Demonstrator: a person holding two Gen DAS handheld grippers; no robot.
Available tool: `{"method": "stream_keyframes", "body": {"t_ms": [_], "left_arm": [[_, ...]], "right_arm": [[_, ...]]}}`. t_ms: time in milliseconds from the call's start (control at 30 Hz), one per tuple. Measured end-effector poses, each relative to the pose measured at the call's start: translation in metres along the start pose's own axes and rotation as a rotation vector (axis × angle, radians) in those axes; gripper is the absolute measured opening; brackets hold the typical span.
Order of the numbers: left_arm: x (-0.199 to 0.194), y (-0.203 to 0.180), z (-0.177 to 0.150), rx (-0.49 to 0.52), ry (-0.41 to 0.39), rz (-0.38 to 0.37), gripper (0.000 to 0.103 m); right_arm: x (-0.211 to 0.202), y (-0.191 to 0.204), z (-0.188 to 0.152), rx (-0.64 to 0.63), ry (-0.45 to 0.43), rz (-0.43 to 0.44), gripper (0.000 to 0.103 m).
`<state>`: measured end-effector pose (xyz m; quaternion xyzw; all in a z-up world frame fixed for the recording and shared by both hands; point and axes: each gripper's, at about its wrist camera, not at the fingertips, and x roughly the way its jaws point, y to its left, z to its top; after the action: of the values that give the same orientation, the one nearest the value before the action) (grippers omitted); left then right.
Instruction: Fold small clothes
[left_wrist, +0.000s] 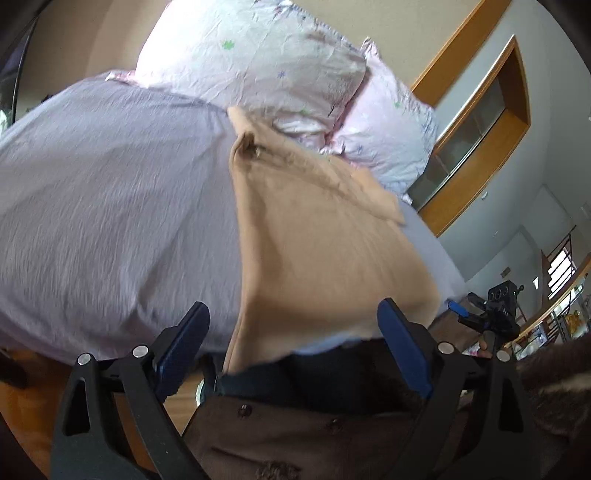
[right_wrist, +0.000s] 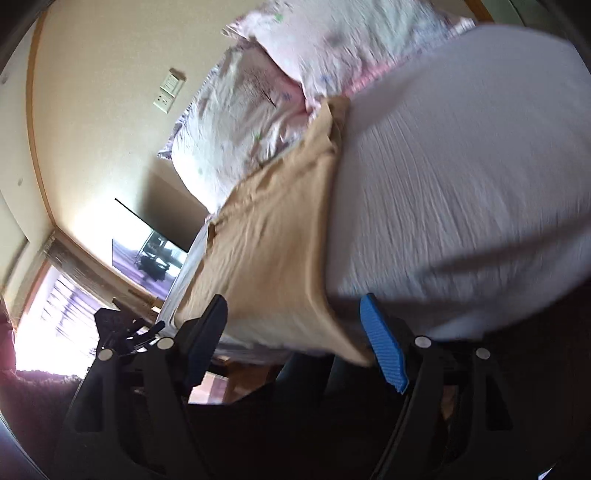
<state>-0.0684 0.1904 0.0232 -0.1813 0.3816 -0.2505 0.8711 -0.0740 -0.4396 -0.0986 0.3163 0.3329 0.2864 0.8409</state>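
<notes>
A tan garment (left_wrist: 317, 243) lies flat on the pale lilac bed sheet (left_wrist: 110, 206), reaching from the pillows to the near bed edge. My left gripper (left_wrist: 295, 332) is open and empty, its blue pads either side of the garment's near hem. The right gripper (left_wrist: 480, 314) shows at the far right of the left wrist view. In the right wrist view the tan garment (right_wrist: 273, 243) lies on the sheet (right_wrist: 461, 184). My right gripper (right_wrist: 295, 332) is open and empty over the garment's near hem. The left gripper (right_wrist: 122, 328) shows at the lower left.
Two floral pillows (left_wrist: 258, 62) lie at the head of the bed. A wooden-framed window (left_wrist: 476, 122) is on the wall to the right. A brown coat (left_wrist: 314, 435) is below the left gripper. A wall socket (right_wrist: 168, 94) and a dark screen (right_wrist: 155, 254) are left of the bed.
</notes>
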Motion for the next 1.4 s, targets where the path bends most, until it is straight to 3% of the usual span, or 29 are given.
{"method": "stream_keyframes", "body": {"t_ms": [133, 267, 300, 333, 367, 400, 500, 533, 567, 600, 700, 800, 933, 1000, 1100, 1200, 1300, 1400], "left_arm": [[0.032, 0.009, -0.017, -0.018, 0.076, 0.044, 0.093], [0.051, 0.017, -0.017, -0.047, 0.077, 0.037, 0.093], [0.053, 0.018, -0.015, -0.058, 0.069, 0.034, 0.093], [0.055, 0.021, -0.013, -0.076, 0.055, 0.016, 0.091], [0.056, 0.025, -0.011, -0.102, 0.047, -0.015, 0.084], [0.058, 0.029, -0.011, -0.133, 0.050, -0.059, 0.069], [0.064, 0.041, -0.015, -0.246, 0.080, -0.189, 0.038], [0.065, 0.042, -0.018, -0.259, 0.091, -0.201, 0.032], [0.065, 0.040, -0.018, -0.261, 0.114, -0.209, 0.015], [0.063, 0.039, -0.018, -0.274, 0.119, -0.238, 0.009], [0.051, 0.031, 0.001, -0.296, 0.085, -0.299, 0.008], [0.036, 0.017, 0.039, -0.244, 0.015, -0.311, 0.008], [0.047, 0.007, 0.121, -0.164, -0.084, -0.226, 0.007], [0.071, 0.005, 0.169, -0.102, -0.140, -0.101, 0.005], [0.123, 0.021, 0.217, -0.121, -0.138, -0.029, 0.004], [0.172, 0.048, 0.250, -0.230, -0.087, -0.009, 0.004], [0.198, 0.062, 0.267, -0.285, -0.068, 0.008, 0.004], [0.214, 0.073, 0.275, -0.303, -0.052, 0.041, 0.004]], "right_arm": [[0.036, -0.012, -0.013, 0.019, 0.098, 0.007, 0.074], [0.062, -0.016, -0.020, 0.031, 0.147, 0.084, 0.072], [0.067, -0.015, -0.020, 0.035, 0.152, 0.111, 0.066], [0.070, -0.014, -0.021, 0.034, 0.155, 0.137, 0.050], [0.072, -0.012, -0.024, 0.028, 0.164, 0.172, 0.025], [0.073, -0.009, -0.026, 0.016, 0.176, 0.199, 0.007], [0.062, 0.004, -0.030, -0.024, 0.173, 0.267, 0.006], [0.055, 0.009, -0.028, -0.035, 0.157, 0.288, 0.006], [0.051, 0.014, -0.024, -0.043, 0.141, 0.302, 0.005], [0.045, 0.019, -0.018, -0.054, 0.119, 0.321, 0.005], [0.028, 0.045, 0.010, -0.111, 0.036, 0.380, 0.005], [0.031, 0.072, 0.053, -0.163, -0.045, 0.397, 0.005], [0.067, 0.091, 0.131, -0.149, -0.155, 0.314, 0.005], [0.099, 0.089, 0.168, -0.099, -0.197, 0.246, 0.005], [0.154, 0.065, 0.217, 0.026, -0.201, 0.140, 0.005], [0.212, 0.030, 0.252, 0.138, -0.167, 0.035, 0.005], [0.250, 0.004, 0.270, 0.237, -0.127, -0.016, 0.005], [0.278, -0.003, 0.288, 0.228, -0.116, -0.072, 0.006]]}}
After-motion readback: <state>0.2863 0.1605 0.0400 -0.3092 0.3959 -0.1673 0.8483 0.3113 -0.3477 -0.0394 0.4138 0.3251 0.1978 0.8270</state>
